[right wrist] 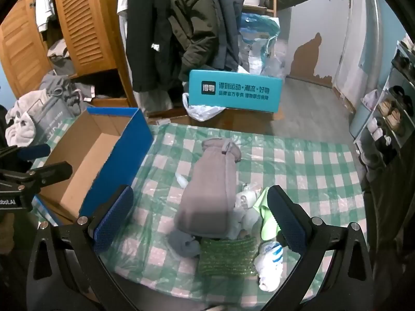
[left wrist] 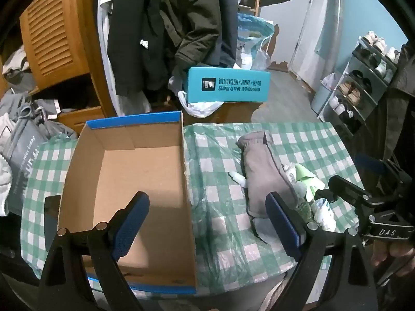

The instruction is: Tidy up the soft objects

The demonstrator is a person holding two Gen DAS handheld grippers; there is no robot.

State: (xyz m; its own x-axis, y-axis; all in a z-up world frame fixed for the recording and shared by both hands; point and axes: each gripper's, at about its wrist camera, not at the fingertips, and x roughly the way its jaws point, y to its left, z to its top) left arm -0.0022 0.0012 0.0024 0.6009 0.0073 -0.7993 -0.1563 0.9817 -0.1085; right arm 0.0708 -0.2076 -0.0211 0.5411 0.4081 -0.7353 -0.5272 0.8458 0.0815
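An empty cardboard box (left wrist: 135,171) with blue outer walls sits on the left of the checked table; it also shows in the right wrist view (right wrist: 85,160). A grey-mauve folded garment (right wrist: 207,186) lies mid-table, also in the left wrist view (left wrist: 264,171). Beside it lie a light green cloth (right wrist: 267,215), a white sock with blue stripes (right wrist: 269,261), a green knitted piece (right wrist: 228,256), a dark grey sock (right wrist: 184,243) and white bundles (right wrist: 246,197). My left gripper (left wrist: 207,223) is open over the box's right wall. My right gripper (right wrist: 199,220) is open above the pile.
The table carries a green-white checked cloth (right wrist: 311,171) under plastic film. Behind it stand a teal carton (right wrist: 234,92), hanging coats (right wrist: 186,26), a wooden wardrobe (right wrist: 85,23) and a shoe rack (right wrist: 391,114). Bags and clothes (left wrist: 23,140) pile at the left.
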